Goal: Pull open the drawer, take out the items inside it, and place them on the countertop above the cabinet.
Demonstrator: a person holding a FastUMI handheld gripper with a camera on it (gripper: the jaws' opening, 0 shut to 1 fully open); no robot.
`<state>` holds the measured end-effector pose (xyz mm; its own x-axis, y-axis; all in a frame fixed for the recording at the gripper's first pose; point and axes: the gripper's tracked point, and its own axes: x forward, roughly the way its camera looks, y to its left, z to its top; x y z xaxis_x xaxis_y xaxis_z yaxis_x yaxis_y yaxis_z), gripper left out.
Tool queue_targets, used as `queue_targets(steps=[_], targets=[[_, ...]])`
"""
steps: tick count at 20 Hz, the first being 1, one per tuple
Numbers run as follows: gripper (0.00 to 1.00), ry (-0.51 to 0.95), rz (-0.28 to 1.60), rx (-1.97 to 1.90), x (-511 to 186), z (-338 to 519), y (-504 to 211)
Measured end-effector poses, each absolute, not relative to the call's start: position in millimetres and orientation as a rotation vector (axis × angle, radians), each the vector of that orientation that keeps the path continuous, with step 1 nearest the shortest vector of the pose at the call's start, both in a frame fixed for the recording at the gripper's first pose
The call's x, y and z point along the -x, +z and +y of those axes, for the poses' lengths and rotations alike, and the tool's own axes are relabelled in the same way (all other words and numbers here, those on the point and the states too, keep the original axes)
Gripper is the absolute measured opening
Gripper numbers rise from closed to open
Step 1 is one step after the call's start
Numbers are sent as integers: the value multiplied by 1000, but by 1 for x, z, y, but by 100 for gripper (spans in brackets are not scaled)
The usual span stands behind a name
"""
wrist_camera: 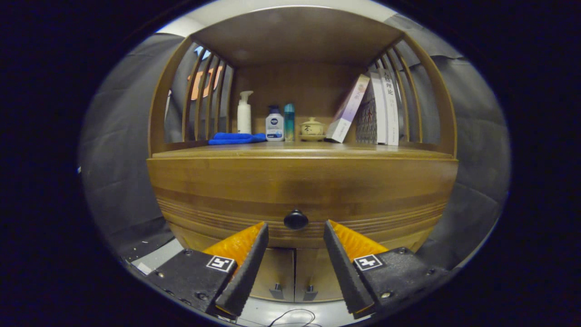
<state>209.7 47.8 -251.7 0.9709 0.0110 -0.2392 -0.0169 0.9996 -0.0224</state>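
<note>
The drawer (302, 195) sat closed in the centre of the frame, its wide wooden front spanning the cabinet (295, 277) beneath the worktop (302, 151). Its dark round knob (296, 220) was at lower centre, just ahead of and between the fingertips. The tool (296, 231) was spread wide open and held nothing; neither of its fingers (247, 268) touched the knob or the drawer front. Below the drawer, two cabinet doors with small handles (292, 290) were closed. On the worktop, in the upper half of the frame, stood from left to right a folded blue cloth (237, 138), a white pump bottle (244, 113), a small white bottle with a dark cap (274, 124), a slim teal bottle (289, 121), a lidded cup on a saucer (312, 128) and several leaning books (372, 109). Curved wooden slats (202, 95) enclosed both sides of the shelf space. A thin cable (290, 317) lay on the floor at bottom centre.
</note>
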Motion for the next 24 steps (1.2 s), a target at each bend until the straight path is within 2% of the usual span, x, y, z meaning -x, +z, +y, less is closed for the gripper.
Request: queue_targets(steps=[2, 11, 17, 24], targets=[[78, 10, 238, 12, -217, 48, -249], [29, -69, 260, 6, -221, 44, -252], [24, -40, 293, -35, -217, 44, -252], [23, -22, 308, -16, -174, 44, -251]])
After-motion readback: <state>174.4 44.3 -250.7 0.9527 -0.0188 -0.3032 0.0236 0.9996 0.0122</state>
